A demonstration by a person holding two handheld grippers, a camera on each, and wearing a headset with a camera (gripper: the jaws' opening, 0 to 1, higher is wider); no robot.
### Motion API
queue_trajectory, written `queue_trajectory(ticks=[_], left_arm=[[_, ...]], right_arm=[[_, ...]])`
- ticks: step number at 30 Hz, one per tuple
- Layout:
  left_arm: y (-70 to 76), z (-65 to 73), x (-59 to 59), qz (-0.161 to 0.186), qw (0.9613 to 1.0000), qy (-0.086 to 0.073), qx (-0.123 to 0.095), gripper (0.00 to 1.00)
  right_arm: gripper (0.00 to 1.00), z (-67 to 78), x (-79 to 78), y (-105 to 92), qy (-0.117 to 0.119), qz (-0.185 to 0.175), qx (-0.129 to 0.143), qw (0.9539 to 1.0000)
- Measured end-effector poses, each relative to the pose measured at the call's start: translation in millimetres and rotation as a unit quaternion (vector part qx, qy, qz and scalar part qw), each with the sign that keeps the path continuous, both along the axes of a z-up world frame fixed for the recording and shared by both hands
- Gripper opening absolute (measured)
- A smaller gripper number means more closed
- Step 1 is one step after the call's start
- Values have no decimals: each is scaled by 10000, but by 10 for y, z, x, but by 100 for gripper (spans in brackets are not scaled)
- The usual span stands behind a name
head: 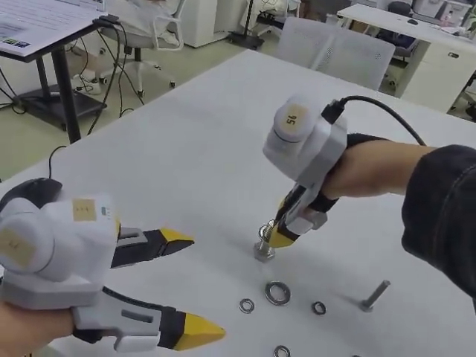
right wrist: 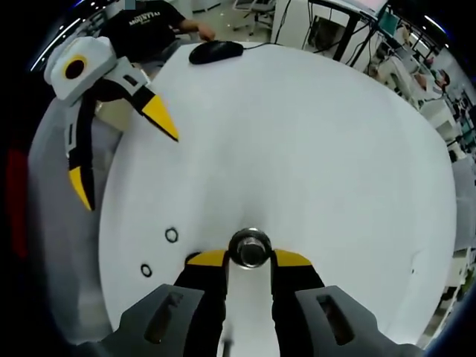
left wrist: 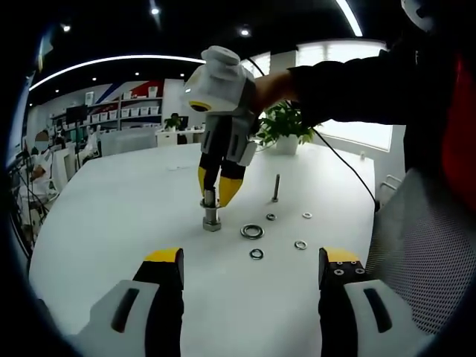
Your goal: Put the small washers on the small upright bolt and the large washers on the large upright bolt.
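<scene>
Directly over bolt [head: 263,253], washer [right wrist: 250,248] in right gripper [head: 278,236]

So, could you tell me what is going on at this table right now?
A person is putting washers onto bolts with two hand-held grippers. The right hand-held gripper is closed on what looks like a large washer at the top of the large bolt. The left hand-held gripper hangs open nearby. Another big washer and some small washers lie on the table near the small bolt.

I see my left gripper [left wrist: 251,262] spread wide; ahead, the right gripper [left wrist: 214,196] pinches the large upright bolt [left wrist: 212,220], with washers [left wrist: 252,231] beside it.
</scene>
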State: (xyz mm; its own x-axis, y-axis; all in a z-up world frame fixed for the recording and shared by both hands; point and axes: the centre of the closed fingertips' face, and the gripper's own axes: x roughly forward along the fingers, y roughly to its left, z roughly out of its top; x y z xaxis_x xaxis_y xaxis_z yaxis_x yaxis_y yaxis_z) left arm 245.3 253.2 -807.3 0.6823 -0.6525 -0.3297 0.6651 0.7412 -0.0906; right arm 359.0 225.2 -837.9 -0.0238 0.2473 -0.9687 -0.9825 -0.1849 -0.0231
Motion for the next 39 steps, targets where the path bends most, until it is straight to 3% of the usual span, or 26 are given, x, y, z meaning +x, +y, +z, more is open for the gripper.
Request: queue_trajectory(ticks=[18,39], left_arm=[[-6,-19,-3,4,10000,19,-1,72],[-32,-29,-19,-44,10000,54,18,70]], right_arm=[[23,-254,5,-2,134,-206,10,9997],[24,-228,14,-52,139,-180,81,9997]])
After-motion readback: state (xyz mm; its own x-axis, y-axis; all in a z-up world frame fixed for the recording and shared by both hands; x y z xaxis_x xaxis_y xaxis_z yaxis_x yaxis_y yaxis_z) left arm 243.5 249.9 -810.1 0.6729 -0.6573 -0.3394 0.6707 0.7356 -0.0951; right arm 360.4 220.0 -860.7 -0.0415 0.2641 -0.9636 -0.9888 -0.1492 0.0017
